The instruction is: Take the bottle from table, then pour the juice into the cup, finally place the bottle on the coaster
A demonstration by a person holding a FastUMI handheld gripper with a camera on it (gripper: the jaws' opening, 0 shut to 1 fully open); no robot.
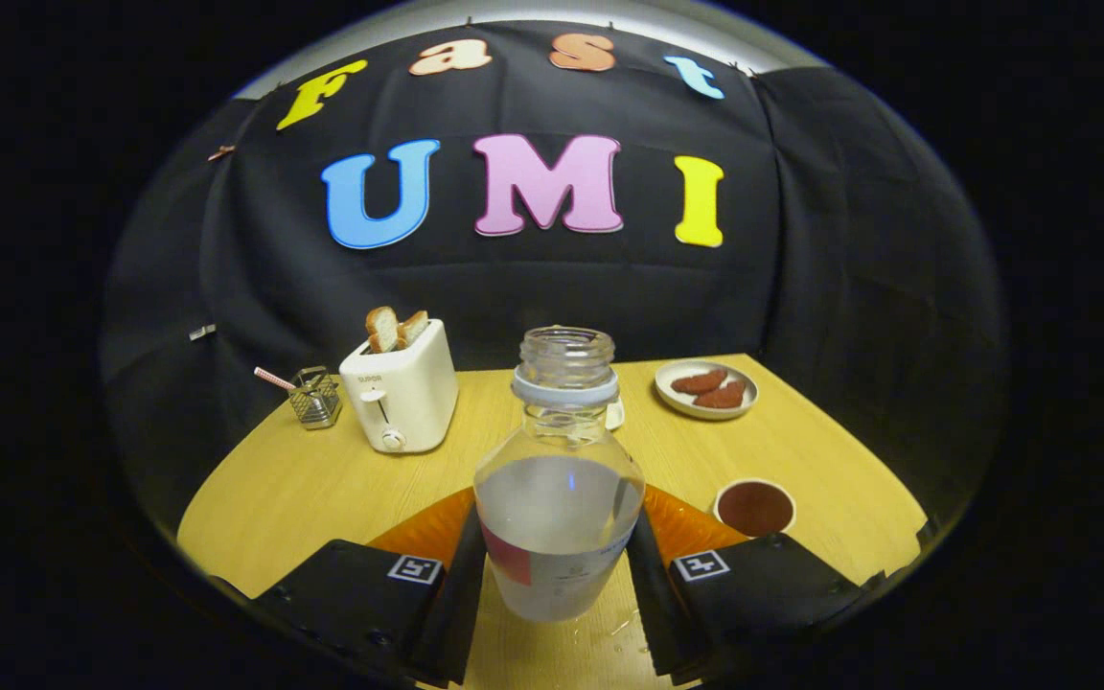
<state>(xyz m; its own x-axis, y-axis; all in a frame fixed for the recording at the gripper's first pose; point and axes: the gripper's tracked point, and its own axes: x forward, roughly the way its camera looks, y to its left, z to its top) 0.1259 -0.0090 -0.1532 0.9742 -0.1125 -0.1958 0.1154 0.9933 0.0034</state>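
Item: clear uncapped plastic bottle (pixel 559 479), part-filled with pale liquid, upright near table's (pixel 293 479) front edge | Tool: gripper (pixel 557 565) fingers closed against bottle's lower sides, holding it | Target: brown-lined cup (pixel 754 507) front-right | Handling: grip to be kept firm, bottle lifted level, tilted slowly over cup.

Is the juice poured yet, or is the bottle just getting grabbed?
Just getting grabbed. The gripper has its fingers on both sides of the bottle, which stands upright, uncapped and still about half full. Pouring is left, and I can't tell whether the brown-topped round thing is the cup or the coaster.
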